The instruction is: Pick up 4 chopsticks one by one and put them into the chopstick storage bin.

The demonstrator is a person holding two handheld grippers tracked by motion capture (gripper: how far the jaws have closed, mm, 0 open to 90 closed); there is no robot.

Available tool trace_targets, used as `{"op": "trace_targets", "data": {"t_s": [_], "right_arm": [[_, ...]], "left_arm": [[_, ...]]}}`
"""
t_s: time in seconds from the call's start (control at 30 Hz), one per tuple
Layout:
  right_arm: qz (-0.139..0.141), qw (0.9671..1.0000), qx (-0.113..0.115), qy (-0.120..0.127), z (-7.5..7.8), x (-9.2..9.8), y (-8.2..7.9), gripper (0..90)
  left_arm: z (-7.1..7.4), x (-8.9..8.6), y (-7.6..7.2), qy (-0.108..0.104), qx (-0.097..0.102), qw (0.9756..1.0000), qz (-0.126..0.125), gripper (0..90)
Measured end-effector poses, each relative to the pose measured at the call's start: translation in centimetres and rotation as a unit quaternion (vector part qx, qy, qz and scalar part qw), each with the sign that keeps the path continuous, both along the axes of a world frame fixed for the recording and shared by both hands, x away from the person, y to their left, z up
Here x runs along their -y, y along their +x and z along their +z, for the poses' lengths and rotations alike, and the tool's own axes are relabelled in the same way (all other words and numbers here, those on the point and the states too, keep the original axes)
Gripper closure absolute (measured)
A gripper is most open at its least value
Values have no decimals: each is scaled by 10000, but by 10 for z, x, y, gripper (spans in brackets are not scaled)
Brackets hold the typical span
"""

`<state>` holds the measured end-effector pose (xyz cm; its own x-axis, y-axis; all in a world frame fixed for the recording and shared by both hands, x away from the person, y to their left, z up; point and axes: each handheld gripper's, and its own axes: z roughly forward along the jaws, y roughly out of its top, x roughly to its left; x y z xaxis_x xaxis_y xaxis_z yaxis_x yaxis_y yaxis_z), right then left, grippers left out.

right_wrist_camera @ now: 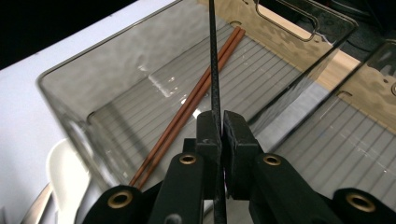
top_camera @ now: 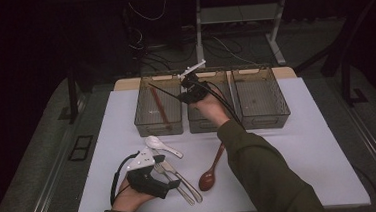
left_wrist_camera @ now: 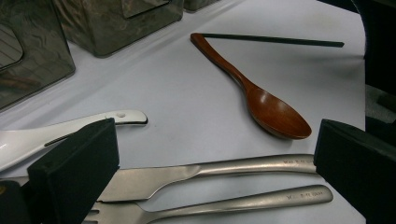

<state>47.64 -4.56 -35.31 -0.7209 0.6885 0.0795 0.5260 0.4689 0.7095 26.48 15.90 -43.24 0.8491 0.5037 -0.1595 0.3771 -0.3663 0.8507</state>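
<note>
My right gripper [top_camera: 187, 93] [right_wrist_camera: 221, 131] is shut on a thin black chopstick [top_camera: 165, 91] [right_wrist_camera: 213, 56], held over the left clear bin [top_camera: 137, 120] [right_wrist_camera: 88, 84]. The stick points out over that bin. Two brown chopsticks [top_camera: 160, 108] [right_wrist_camera: 196, 98] lie on the bin's floor. Near the table's front edge, my left gripper [top_camera: 173, 183] [left_wrist_camera: 215, 168] is open. Its jaws stand wide on either side of a steel knife [left_wrist_camera: 243, 164] and fork [left_wrist_camera: 243, 201], without touching them.
A second black chopstick [left_wrist_camera: 271, 40] lies on the white table beside a brown wooden spoon [top_camera: 210, 175] [left_wrist_camera: 275, 112]. A white ceramic spoon [top_camera: 161, 145] [left_wrist_camera: 70, 128] rests left of the knife. Middle [top_camera: 201, 122] and right [top_camera: 264, 118] bins stand in a row behind.
</note>
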Motion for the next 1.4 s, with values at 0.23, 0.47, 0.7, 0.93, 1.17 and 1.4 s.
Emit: {"op": "trace_targets", "data": {"t_s": [0.23, 0.47, 0.7, 0.93, 1.17, 1.4], "right_arm": [[-83, 9999, -81, -111, -4, -22, 18, 854], [-200, 9993, -194, -239, -9, -37, 29, 854], [-179, 9988, -307, -343, -17, -48, 33, 849], [-110, 9993, -266, -238, -16, -48, 31, 730], [116, 9996, -239, -16, -7, -38, 24, 599], [449, 9988, -187, 94, 3, -18, 5, 502]], "left_arm": [[1, -1, 0, -18, 25, 10000, -34, 0], [1, -1, 0, -52, 2, 10000, -34, 0], [1, -1, 0, -70, 11, 10000, -60, 0], [1, -1, 0, -77, 8, 10000, -59, 0], [1, -1, 0, -65, 3, 10000, -54, 0], [0, 0, 0, -15, -7, 10000, -45, 0]]}}
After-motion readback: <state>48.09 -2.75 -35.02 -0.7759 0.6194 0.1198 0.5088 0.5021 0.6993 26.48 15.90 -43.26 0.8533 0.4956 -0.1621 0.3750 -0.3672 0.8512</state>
